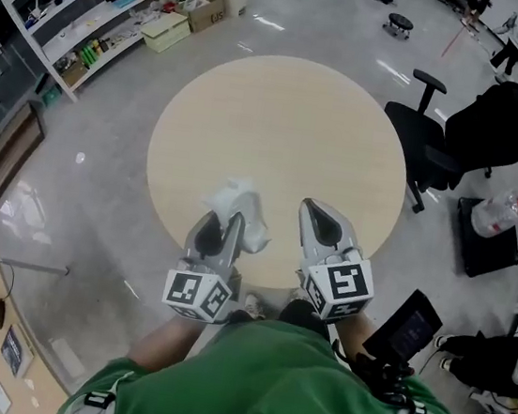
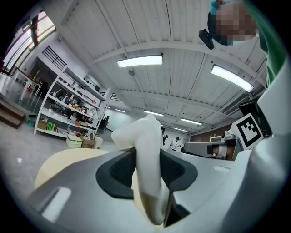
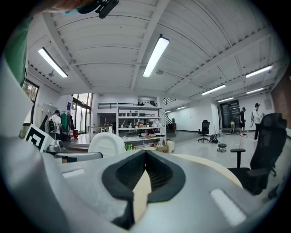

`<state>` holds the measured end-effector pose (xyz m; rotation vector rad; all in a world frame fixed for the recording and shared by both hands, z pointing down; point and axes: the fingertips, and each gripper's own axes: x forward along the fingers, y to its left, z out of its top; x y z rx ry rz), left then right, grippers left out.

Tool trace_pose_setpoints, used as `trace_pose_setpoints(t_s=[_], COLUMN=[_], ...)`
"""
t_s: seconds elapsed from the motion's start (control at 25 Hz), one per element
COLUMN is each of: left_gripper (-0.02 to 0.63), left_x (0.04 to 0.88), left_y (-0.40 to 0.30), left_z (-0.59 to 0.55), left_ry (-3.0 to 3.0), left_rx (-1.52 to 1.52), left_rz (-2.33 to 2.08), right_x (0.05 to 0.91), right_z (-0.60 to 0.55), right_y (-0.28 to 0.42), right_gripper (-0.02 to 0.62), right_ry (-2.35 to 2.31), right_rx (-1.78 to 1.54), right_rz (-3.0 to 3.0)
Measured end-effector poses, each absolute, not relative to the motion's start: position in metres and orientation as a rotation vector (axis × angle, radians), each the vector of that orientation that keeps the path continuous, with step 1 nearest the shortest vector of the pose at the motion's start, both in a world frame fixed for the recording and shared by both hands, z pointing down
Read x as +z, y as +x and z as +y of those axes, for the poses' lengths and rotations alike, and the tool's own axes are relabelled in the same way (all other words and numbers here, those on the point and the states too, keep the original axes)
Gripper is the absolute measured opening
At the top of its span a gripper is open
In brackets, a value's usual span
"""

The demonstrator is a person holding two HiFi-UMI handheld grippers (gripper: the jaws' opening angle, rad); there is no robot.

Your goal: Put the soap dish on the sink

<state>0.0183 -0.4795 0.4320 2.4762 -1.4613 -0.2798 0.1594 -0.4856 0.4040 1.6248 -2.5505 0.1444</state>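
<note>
Person in green shirt stands at near edge of round, pale wood table (image 1: 280, 119), a gripper in each hand, both pointing roughly level over the tabletop. Left gripper (image 1: 224, 223) clamped on the white soap dish (image 1: 244, 211); the left gripper view shows the dish's thin wall pinched between the dark pads, its rounded body sticking up and forward past the tips. Dish sits above the tabletop's near edge, whether clear of the surface I cannot tell. Right gripper (image 1: 323, 221) just beside it, jaws together, nothing between them. Black office chair (image 1: 429, 139) off the table's right edge; shelving (image 1: 97, 0) far left.
</note>
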Motion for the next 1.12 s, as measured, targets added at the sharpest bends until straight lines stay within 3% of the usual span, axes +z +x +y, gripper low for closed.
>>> trace_pose_setpoints(t_s=[0.68, 1.12], left_gripper=[0.149, 0.149], left_x=[0.473, 0.549], left_y=[0.063, 0.100], left_z=[-0.562, -0.594], left_ry=[2.353, 2.226], left_rx=[-0.146, 0.039], left_rz=[-1.566, -1.527], right_x=[0.437, 0.515], right_z=[-0.585, -0.620], right_y=[0.202, 0.233], right_gripper=[0.003, 0.003], right_ry=[1.497, 1.417], right_rx=[0.255, 0.404], right_rz=[-2.611, -2.502])
